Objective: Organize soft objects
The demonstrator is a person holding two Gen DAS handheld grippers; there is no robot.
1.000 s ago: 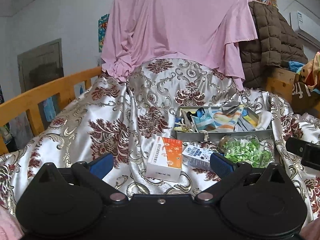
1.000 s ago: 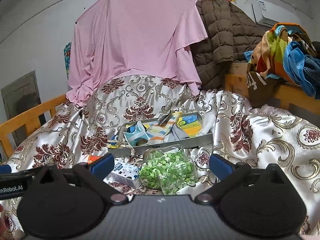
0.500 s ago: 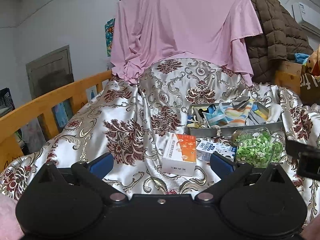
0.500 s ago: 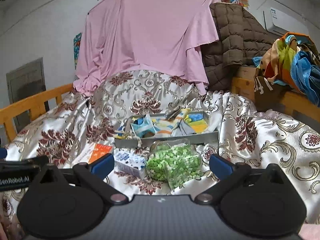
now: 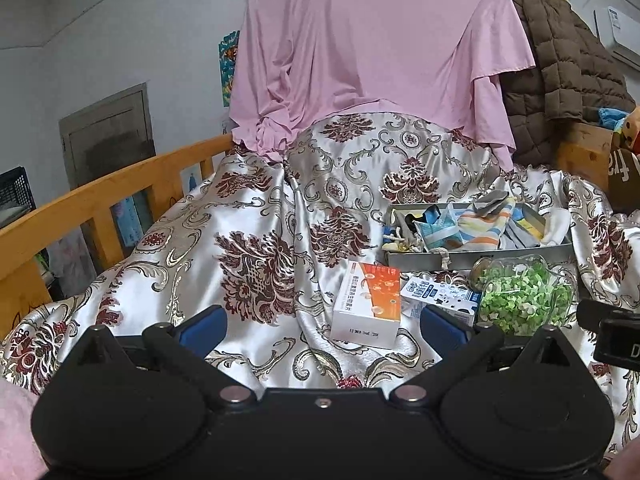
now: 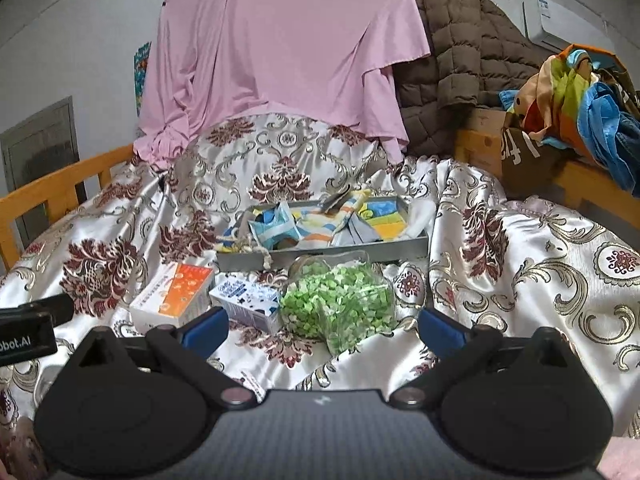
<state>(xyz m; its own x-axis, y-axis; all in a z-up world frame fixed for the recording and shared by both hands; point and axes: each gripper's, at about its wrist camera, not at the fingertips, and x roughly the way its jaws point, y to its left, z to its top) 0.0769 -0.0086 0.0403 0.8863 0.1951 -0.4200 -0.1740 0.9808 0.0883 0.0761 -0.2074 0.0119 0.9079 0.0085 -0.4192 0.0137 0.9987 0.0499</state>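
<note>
Clear bag of green soft pieces [image 6: 338,306] — lying just ahead of my right hand-held gripper [image 6: 322,330], the nearer one; both my hand-held grippers are gaping, empty.

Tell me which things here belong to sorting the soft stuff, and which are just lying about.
Part of the job:
grey tray
striped sock
blue-and-white pouch

Just lying about:
orange-and-white box
blue-and-white carton
clear bag of green bits
brown quilted jacket
pink sheet
</note>
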